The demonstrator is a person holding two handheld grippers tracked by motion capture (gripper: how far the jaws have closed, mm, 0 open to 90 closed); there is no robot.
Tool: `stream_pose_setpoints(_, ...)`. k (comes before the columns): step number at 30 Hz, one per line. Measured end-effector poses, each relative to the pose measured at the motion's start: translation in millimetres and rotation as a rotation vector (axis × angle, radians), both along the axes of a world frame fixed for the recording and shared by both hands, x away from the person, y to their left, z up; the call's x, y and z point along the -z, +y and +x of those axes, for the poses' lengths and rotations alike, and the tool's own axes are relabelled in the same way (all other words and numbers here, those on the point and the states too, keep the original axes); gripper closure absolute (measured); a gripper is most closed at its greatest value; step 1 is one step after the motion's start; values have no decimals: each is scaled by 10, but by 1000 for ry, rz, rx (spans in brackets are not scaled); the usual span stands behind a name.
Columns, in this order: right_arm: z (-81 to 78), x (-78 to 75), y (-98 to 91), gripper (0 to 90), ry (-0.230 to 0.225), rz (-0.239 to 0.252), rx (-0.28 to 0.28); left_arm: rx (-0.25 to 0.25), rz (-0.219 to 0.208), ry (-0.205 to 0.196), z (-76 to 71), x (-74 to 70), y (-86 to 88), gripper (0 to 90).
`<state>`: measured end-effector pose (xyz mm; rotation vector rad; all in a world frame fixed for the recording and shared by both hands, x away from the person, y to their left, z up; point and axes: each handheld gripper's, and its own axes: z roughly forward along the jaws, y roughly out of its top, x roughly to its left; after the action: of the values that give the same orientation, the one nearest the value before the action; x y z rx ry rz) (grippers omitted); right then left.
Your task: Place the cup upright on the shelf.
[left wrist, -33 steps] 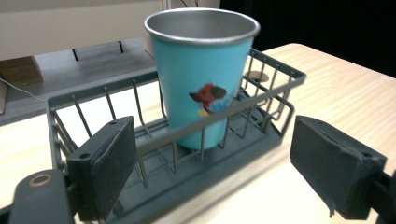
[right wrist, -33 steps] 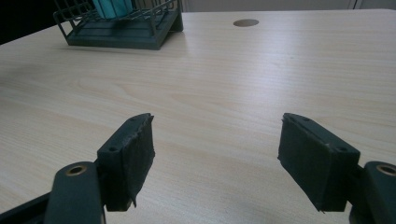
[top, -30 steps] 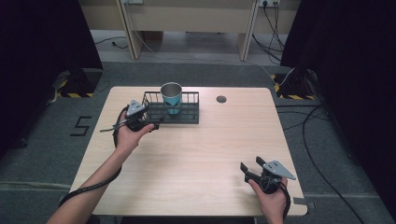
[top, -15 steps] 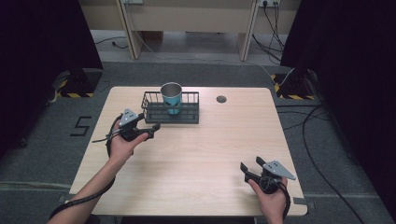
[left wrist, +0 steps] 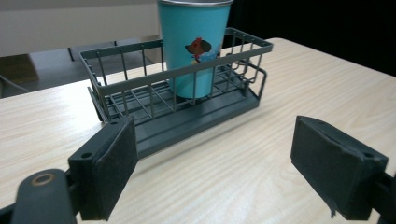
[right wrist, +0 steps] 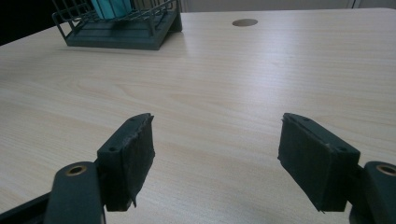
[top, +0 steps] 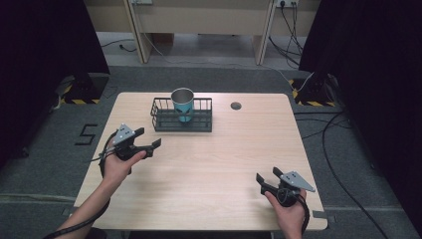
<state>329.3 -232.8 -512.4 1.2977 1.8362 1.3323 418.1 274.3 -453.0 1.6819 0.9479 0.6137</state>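
A teal metal cup [top: 182,103] [left wrist: 194,46] with a cartoon dog on it stands upright in a dark wire basket [top: 169,122] [left wrist: 140,93] at the back of the wooden table [top: 209,164]. My left gripper [top: 149,138] [left wrist: 215,172] is open and empty, held at the table's left side, in front and to the left of the basket. My right gripper [top: 267,177] [right wrist: 217,161] is open and empty near the front right corner of the table. In the right gripper view the basket [right wrist: 122,33] lies far off at the upper left.
A round cable hole [top: 236,105] [right wrist: 244,22] sits in the tabletop right of the basket. Black curtains hang on both sides, and cables [top: 343,139] run over the grey floor on the right.
My left gripper has pulled back from the basket toward the front left of the table, open throughout. The right gripper has stayed in place.
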Motion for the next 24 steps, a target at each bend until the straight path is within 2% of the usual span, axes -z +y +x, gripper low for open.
stream_pose_setpoints(6, 0, 0, -2, 274, -2, 0, 2, -8, 2, -12, -165, 46, 123, 143)
stream_pose_setpoints(13, -1, 0, 1, 274, 1, -1, 1, -46, -3, -13, -351, 115, 317, 143)
stream_pose_setpoints(20, -1, 1, 4, 274, 2, -1, 3, -68, -4, 31, -552, 292, 487, 143)
stream_pose_setpoints(24, 0, 0, 3, 274, 4, -3, 3, -91, -14, 59, -613, 430, 548, 143)
